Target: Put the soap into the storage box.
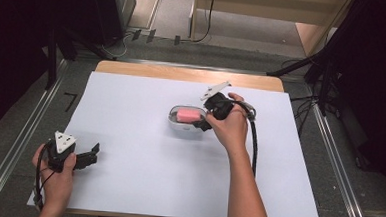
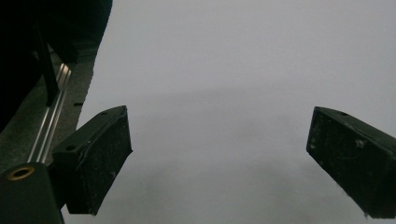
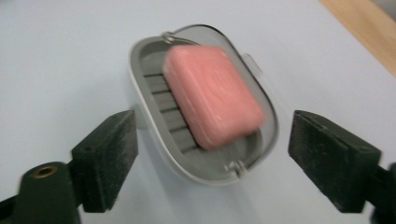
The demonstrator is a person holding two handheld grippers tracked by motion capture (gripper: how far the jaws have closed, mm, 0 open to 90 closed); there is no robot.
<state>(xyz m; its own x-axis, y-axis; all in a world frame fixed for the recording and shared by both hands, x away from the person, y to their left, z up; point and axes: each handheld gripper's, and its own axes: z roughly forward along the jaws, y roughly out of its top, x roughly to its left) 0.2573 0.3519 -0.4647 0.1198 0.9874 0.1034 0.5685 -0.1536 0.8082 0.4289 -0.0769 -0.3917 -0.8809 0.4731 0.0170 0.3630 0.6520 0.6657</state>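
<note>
the right gripper (image 3: pixel 212 163) has its matte black, block-shaped fingers (image 3: pixel 108 161) spread apart, gripping nothing; at their 12 o'clock a smooth pink soap bar (image 3: pixel 212 95) with rounded corners lies tilted in an oval grey soap dish (image 3: pixel 156 128) with a ribbed floor. the left gripper (image 2: pixel 219 163) holds its fingers (image 2: pixel 98 161) wide open over bare sheet. a matte white sheet (image 1: pixel 143 156) covers the wooden desk (image 1: pixel 188 74); dish mid-desk, left gripper at 8 o'clock from it. grey floor around.

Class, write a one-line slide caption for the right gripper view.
Open right gripper poised before a pink soap bar lying in its grey soap dish.
</note>
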